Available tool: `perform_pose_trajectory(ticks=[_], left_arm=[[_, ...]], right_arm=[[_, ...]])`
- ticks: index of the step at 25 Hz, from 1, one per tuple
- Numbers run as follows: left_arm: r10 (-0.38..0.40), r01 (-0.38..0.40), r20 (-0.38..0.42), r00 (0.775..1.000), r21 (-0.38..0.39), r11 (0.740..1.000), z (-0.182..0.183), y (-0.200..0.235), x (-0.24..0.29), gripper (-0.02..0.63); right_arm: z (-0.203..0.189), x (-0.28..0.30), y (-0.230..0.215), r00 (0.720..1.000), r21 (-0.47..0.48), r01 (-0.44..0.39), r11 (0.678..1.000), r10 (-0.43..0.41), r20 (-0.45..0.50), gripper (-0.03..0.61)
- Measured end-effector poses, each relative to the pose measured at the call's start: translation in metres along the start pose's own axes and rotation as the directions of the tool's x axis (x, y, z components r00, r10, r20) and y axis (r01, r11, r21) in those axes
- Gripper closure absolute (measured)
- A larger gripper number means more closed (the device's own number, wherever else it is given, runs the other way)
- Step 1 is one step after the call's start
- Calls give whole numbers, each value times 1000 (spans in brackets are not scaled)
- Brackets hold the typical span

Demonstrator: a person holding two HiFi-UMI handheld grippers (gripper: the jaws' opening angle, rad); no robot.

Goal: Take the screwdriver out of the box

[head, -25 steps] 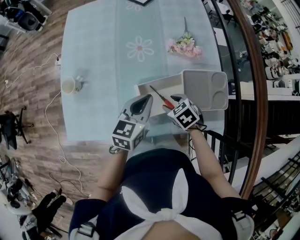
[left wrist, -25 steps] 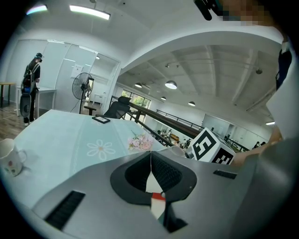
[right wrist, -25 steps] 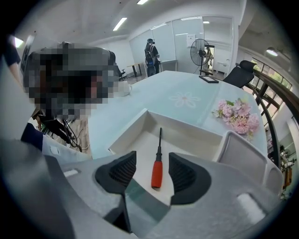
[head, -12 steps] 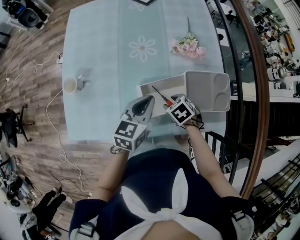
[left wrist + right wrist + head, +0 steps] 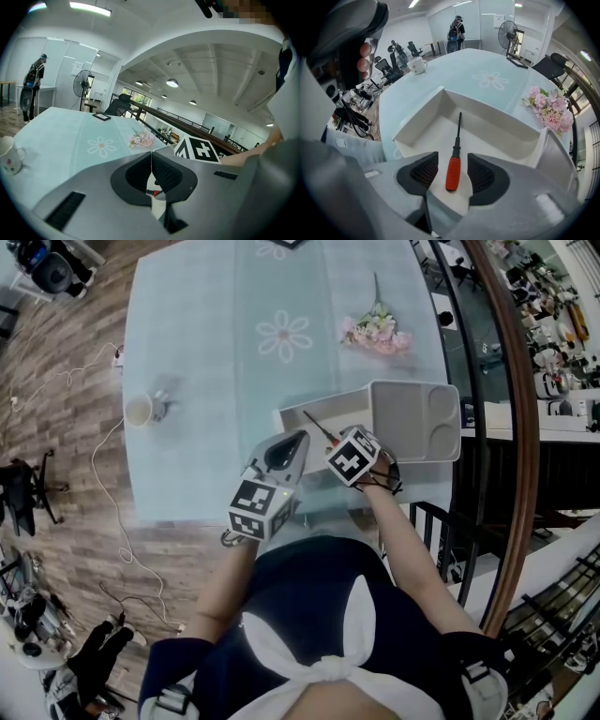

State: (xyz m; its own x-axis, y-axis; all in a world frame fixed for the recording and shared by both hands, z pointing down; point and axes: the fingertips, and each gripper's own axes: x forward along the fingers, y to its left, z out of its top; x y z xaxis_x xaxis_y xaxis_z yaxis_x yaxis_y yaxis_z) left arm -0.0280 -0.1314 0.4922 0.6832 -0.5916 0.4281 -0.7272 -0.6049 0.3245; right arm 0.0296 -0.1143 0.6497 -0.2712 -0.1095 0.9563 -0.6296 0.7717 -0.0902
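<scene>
A screwdriver (image 5: 453, 169) with a red handle and black shaft lies on the floor of the open white box (image 5: 419, 119). My right gripper (image 5: 453, 182) points steeply down into the box, open. Its jaws have just been closing a little, with the red handle between the pads and a gap on each side. In the head view the right gripper (image 5: 339, 450) covers the handle, and only the screwdriver (image 5: 316, 427) shaft shows in the box (image 5: 298, 414). My left gripper (image 5: 297, 438) rests at the box's near left corner, shut and holding nothing, as the left gripper (image 5: 151, 155) view confirms.
The box's grey lid (image 5: 417, 422) lies open to the right, near the table's right edge and a railing. A bunch of pink flowers (image 5: 377, 332) lies further back. A white mug (image 5: 141, 411) stands at the table's left side.
My right gripper has sunk into the box and tilted further down, now covering the screwdriver's red handle in the head view. The left gripper has kept still.
</scene>
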Motion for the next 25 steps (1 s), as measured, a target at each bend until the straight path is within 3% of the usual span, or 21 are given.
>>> perform_pose_trajectory(ticks=[9,25], left_arm=[[4,-4,-4,1000,-1,1000,-2,3,0,595],[16,-16,-12,1000,-5,1000,-3,11,-5,595]], right_arm=[[-8,14,1,993,-123,30,992,-44,-111,393],[-21,34,4,948,-215,0,977,-69,-312,396]])
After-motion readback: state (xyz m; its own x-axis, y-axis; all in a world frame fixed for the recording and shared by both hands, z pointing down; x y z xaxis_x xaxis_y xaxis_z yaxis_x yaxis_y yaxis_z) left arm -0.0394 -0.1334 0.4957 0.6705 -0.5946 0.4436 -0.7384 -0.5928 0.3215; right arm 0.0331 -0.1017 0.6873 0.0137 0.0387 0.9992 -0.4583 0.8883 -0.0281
